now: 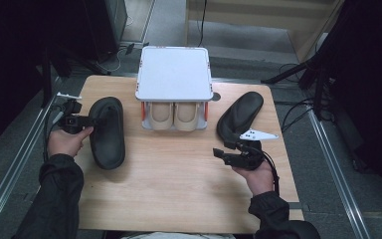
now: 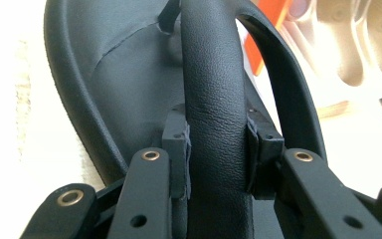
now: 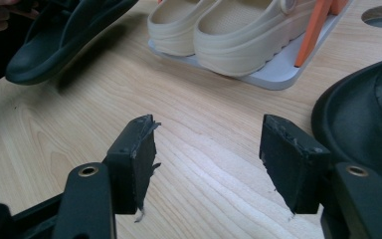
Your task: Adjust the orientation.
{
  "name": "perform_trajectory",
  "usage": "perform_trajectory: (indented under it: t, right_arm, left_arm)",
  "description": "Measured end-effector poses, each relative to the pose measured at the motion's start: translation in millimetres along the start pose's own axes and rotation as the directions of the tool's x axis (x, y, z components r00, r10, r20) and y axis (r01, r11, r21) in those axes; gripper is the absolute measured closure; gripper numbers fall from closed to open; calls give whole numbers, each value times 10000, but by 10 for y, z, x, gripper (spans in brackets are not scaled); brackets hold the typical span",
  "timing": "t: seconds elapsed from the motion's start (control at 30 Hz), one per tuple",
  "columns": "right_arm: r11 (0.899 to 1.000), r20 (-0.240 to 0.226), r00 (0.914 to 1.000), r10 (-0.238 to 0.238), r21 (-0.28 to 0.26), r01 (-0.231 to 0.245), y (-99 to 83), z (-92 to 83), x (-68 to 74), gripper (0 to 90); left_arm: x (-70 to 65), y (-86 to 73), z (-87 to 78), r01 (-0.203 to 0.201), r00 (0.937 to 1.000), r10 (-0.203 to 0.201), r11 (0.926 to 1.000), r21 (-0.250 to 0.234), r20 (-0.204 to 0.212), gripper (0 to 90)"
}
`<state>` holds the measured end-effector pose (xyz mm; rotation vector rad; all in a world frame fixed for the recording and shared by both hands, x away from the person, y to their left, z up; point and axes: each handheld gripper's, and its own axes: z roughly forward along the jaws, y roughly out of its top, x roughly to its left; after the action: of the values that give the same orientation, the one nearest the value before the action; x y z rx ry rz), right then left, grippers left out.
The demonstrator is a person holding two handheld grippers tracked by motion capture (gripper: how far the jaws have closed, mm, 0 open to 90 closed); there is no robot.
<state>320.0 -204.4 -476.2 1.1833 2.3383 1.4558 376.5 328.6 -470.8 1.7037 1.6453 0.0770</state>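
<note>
Black sandals, two of them, sit on the wooden table [image 1: 179,184]: left sandal [image 1: 107,132] lies at the table's left side, right sandal [image 1: 239,115] at the right, angled toward the far right corner. My left tongs [image 1: 90,121] are pinching the left sandal's strap [image 2: 214,119]; in the left gripper view the strap runs up between the two pads [image 2: 176,149], which press it from both sides. In the right gripper view that sandal looks tilted, one edge lifted off the table. My right tongs [image 1: 226,151] are spread wide, nothing between them, hovering over bare wood just beside the near end of the right sandal; the right gripper view has that sandal's rim [image 3: 363,114] at the right edge, beside the right pad. My left hand [image 1: 67,142] and right hand [image 1: 258,177] grip the handles, dark sleeves on both arms. Between the sandals, at the table's far middle, stands a white shoe rack [image 1: 174,74] with orange posts [image 3: 313,30]; a pair of cream clogs [image 1: 174,117] sits on its lower shelf, side by side, touching.
</note>
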Motion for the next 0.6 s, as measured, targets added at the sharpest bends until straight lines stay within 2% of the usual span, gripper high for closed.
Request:
perform_trajectory:
  t: [0.17, 0.3, 0.43, 0.6]
  right_arm:
    - [10000, -7, 10000, 30, 17, -30, 24, -31, -50, 390]
    - [9994, 88, 9998, -171, -296, 174, 38, -124, -59, 393]
    - [9999, 133, 9998, -151, -52, 152, 19, -155, -127, 396]
    - [9999, 155, 9999, -71, -81, 73, 25, -161, -179, 396]
  left_arm:
    - [-49, -76, -37, -3, 10000, 3, 10000, 53, 35, 689]
    - [-110, -165, -77, -95, 9999, 94, 9999, 99, 129, 689]
    - [-167, -252, -125, -44, 9992, 36, 9998, 188, 409, 689]
    - [-296, -354, -216, -320, 9982, 319, 9995, 9, 507, 689]
